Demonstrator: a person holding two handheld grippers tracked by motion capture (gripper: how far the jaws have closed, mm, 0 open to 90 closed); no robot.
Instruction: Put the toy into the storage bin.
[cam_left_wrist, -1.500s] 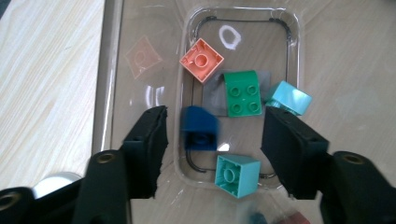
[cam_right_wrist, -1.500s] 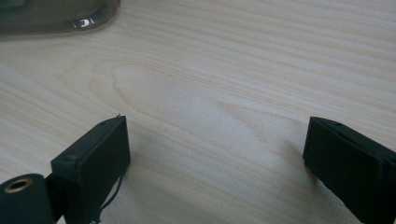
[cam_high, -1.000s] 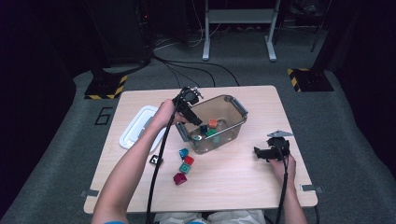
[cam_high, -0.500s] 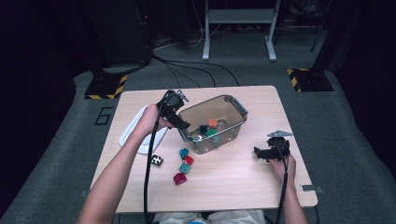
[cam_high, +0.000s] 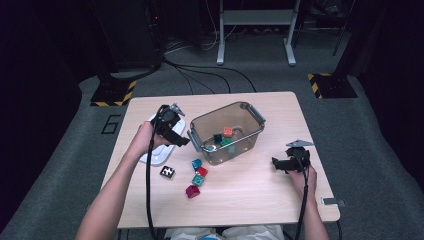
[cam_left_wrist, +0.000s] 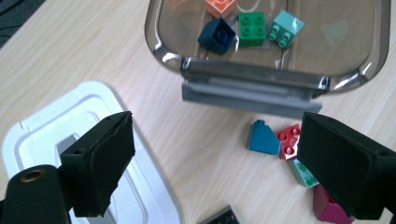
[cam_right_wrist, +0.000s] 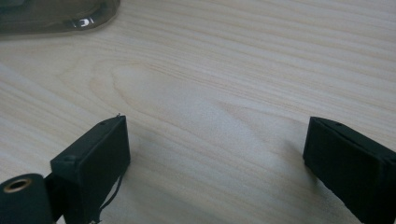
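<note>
My left gripper (cam_high: 180, 139) hangs above the white lid (cam_high: 159, 156), just left of the clear plastic bin (cam_high: 250, 114). Its jaws have just been opening and stand open with nothing between them (cam_left_wrist: 215, 154). Below them lie the white lid (cam_left_wrist: 56, 135) and bare table. The bin (cam_left_wrist: 254, 77) holds an orange brick (cam_left_wrist: 222, 5), a dark blue brick (cam_left_wrist: 217, 36), a green brick (cam_left_wrist: 252, 29) and a light teal brick (cam_left_wrist: 286, 29). My right gripper (cam_high: 276, 164) rests low at the table's right, open over bare wood (cam_right_wrist: 215, 149).
Loose bricks lie in front of the bin: a blue one (cam_high: 196, 164), a red one (cam_high: 202, 171), a mint one (cam_high: 198, 180), a magenta one (cam_high: 192, 191) and a black-and-white one (cam_high: 167, 172). The bin's grey latch handle (cam_left_wrist: 247, 95) faces the left gripper. Cables trail from both grippers.
My left gripper has moved left, from over the bin's near-left corner to above the white lid. The right gripper has stayed where it was.
</note>
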